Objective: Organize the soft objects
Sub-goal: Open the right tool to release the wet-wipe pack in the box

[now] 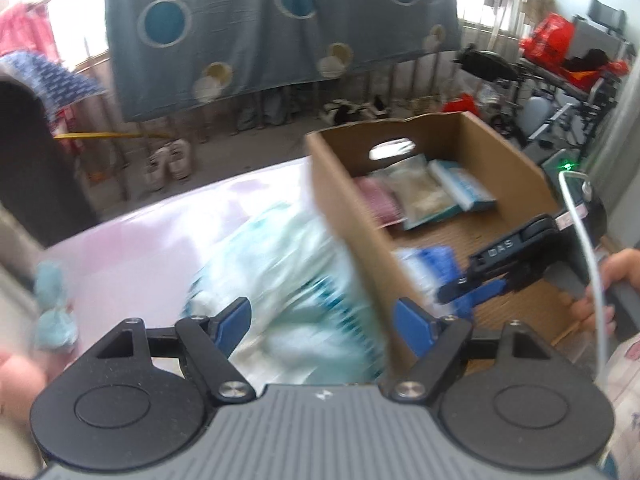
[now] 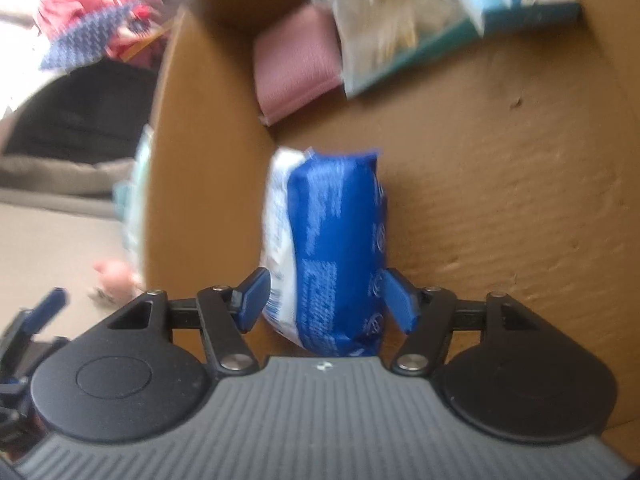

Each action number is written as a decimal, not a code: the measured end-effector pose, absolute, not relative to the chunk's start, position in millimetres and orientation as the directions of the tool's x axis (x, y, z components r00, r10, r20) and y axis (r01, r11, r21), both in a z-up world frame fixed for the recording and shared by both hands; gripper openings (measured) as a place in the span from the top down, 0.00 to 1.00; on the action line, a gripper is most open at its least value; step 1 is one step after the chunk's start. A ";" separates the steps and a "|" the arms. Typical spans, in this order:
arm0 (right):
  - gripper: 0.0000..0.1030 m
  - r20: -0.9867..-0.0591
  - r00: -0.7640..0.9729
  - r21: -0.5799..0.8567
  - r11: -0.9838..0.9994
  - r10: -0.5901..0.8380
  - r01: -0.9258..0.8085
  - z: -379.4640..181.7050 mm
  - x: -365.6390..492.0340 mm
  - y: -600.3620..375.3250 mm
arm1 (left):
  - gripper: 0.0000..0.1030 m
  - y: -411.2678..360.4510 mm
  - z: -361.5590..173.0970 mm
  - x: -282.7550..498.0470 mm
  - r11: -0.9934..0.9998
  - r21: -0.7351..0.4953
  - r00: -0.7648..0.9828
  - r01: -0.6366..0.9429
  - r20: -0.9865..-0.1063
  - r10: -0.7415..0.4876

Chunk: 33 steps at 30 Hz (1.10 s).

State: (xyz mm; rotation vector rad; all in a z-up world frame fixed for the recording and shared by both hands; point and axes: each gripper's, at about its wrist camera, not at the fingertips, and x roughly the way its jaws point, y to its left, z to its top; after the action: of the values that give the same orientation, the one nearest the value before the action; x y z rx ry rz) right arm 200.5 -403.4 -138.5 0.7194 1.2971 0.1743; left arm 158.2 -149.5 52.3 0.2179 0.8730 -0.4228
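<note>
An open cardboard box (image 1: 348, 216) stands on a pale pink surface (image 1: 132, 240). At its far end lie a pink pack (image 1: 376, 200), a beige pack (image 1: 416, 192) and a teal-and-white pack (image 1: 464, 188). My right gripper (image 2: 326, 300) is down inside the box (image 2: 208, 160), open. A blue-and-white pack (image 2: 336, 240) stands on edge between its pads, against the left wall. The pads sit at its sides without squeezing it. My left gripper (image 1: 323, 328) hangs open above a blurred light teal pack (image 1: 288, 280), just outside the box's left wall.
A small teal soft toy (image 1: 52, 312) lies at the surface's left edge. A dark chair back (image 1: 32, 160) stands at left. A blue sheet with circles (image 1: 260, 32) hangs behind, with shoes (image 1: 168, 164) on the floor below and clutter at the far right. A person's hand (image 1: 616, 280) holds the right gripper.
</note>
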 end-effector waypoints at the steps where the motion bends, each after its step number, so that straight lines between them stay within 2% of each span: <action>1: 0.53 -0.821 0.295 0.562 0.783 0.489 0.267 -136.5 200.6 -400.3 | 0.22 -138.5 50.0 154.2 0.902 0.013 0.569 0.431 -0.780 -0.260; 7: 0.60 -0.845 0.317 0.515 0.815 0.431 0.266 -131.9 204.6 -389.4 | 0.22 -75.6 25.0 129.0 0.941 -0.009 0.559 0.338 -0.802 -0.209; 21: 0.61 -0.844 0.394 0.482 0.838 0.365 0.257 -126.7 237.2 -388.6 | 0.22 11.8 -2.8 88.1 0.984 -0.086 0.567 0.159 -0.808 -0.162; 26: 0.57 -0.822 0.434 0.513 0.812 0.369 0.280 -127.7 240.9 -390.8 | 0.22 24.1 -5.0 77.8 0.989 -0.052 0.588 0.137 -0.800 -0.124; 33: 0.38 -0.774 0.522 0.560 0.773 0.359 0.298 -95.8 217.6 -400.2 | 0.21 38.0 -2.8 67.4 0.994 0.024 0.639 0.108 -0.768 -0.051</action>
State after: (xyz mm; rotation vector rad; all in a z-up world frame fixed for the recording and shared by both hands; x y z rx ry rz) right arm 217.6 -400.2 -95.8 0.7202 1.0463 0.0408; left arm 67.4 38.0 -2.8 0.0693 0.8731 -0.0904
